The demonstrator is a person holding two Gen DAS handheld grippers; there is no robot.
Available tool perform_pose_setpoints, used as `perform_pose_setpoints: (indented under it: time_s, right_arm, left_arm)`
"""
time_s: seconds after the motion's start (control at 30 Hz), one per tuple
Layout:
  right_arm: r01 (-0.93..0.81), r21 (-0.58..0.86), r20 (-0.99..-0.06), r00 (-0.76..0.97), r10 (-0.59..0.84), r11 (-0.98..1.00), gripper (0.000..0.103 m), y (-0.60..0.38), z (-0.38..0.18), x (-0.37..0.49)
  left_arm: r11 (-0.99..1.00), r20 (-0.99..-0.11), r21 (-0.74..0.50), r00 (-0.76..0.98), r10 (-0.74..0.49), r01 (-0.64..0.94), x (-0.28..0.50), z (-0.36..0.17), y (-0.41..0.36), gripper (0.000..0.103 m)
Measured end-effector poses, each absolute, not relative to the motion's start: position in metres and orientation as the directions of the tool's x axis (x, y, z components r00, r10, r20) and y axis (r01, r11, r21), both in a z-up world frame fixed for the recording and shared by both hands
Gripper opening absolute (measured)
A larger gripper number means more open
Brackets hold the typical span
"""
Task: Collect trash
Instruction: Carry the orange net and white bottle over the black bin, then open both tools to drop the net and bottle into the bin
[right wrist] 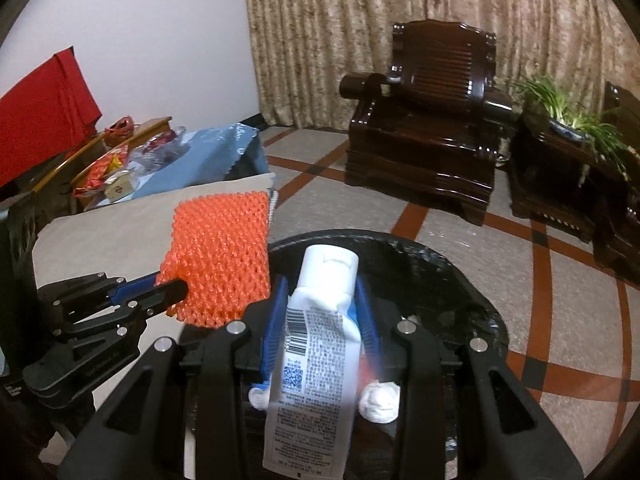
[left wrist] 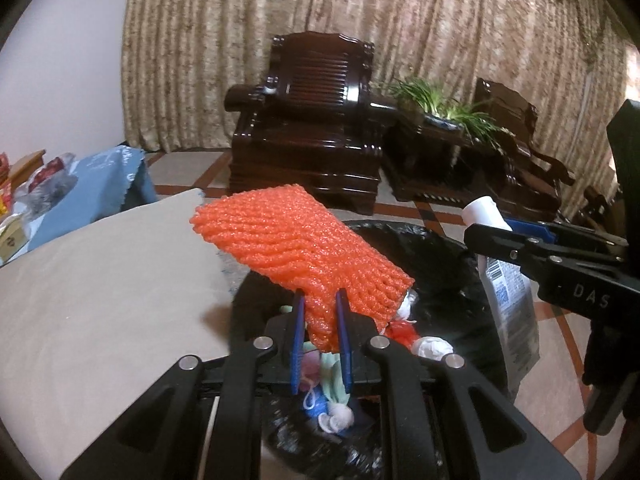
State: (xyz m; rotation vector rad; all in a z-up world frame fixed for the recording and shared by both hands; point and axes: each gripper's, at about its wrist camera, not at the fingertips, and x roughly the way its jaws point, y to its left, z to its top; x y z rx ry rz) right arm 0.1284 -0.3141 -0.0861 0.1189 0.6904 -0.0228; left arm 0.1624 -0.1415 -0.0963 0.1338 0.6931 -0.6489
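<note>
My left gripper (left wrist: 320, 300) is shut on an orange foam net sleeve (left wrist: 296, 244), which sticks out over the near rim of a black-lined trash bin (left wrist: 420, 240). Crumpled tissues and other scraps (left wrist: 432, 346) lie inside the bin. My right gripper (right wrist: 322, 284) is shut on a white squeeze tube (right wrist: 320, 332) with a white cap and a printed label, held above the bin (right wrist: 460, 276). From the left wrist view the right gripper (left wrist: 476, 236) comes in from the right with the tube (left wrist: 508, 304) hanging below it. The right wrist view shows the left gripper (right wrist: 176, 286) and the orange sleeve (right wrist: 220, 260) at its left.
A beige-covered table (left wrist: 100, 300) lies left of the bin. Behind it a blue cloth (left wrist: 100, 184) bears bags and boxes. Dark wooden armchairs (left wrist: 312, 120) and a side table with a potted plant (left wrist: 440, 104) stand before a patterned curtain. Tiled floor spreads to the right.
</note>
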Motion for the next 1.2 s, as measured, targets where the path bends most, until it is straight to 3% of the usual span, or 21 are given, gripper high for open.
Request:
perform_pose_setpoints:
  time_s: [0.23,0.33,0.4,0.47,0.53,0.63,0.7,0.77,1.2]
  right_arm:
    - [0.090,0.113,-0.648,0.761,0.005,0.990,0.033,-0.331,-0.101,0.134]
    - [0.107,0.102,-0.658,0.753,-0.014,0.989,0.038,-0.336,-0.108,0.137]
    - [0.121,0.099,-0.657,0.754,-0.026,0.988,0.055,-0.338,-0.110,0.137]
    - [0.128,0.095,-0.651,0.758,-0.036,0.987,0.056,-0.341,-0.111,0.136]
    - [0.136,0.096,-0.646,0.762,-0.042,0.986,0.062,-0.343,-0.110,0.135]
    - [0.149,0.097,-0.629,0.776,-0.055,0.984,0.091,-0.344,-0.106,0.130]
    - [0.149,0.104,-0.617,0.785,-0.054,0.983,0.098,-0.344,-0.103,0.127]
    - [0.148,0.118,-0.625,0.779,-0.042,0.982,0.098,-0.344,-0.101,0.127]
    - [0.105,0.143,-0.578,0.816,-0.003,0.984,0.098,-0.317,-0.060,0.093]
  left_arm:
    - [0.764,-0.656,-0.081,0.542,-0.525,0.641,0.172,-0.109,-0.167,0.015]
    - [0.752,-0.670,-0.088,0.520,-0.530,0.653,0.175,-0.115,-0.173,0.024]
    - [0.753,-0.675,-0.092,0.515,-0.529,0.652,0.176,-0.117,-0.172,0.042]
    - [0.759,-0.676,-0.088,0.521,-0.521,0.645,0.175,-0.118,-0.169,0.052]
    - [0.764,-0.677,-0.089,0.524,-0.517,0.639,0.175,-0.118,-0.165,0.058]
    - [0.780,-0.670,-0.088,0.543,-0.506,0.619,0.175,-0.116,-0.159,0.076]
    - [0.793,-0.666,-0.089,0.556,-0.497,0.602,0.175,-0.113,-0.156,0.090]
    - [0.806,-0.659,-0.092,0.572,-0.489,0.584,0.173,-0.108,-0.149,0.095]
    - [0.860,-0.637,-0.098,0.633,-0.441,0.501,0.155,-0.072,-0.107,0.097]
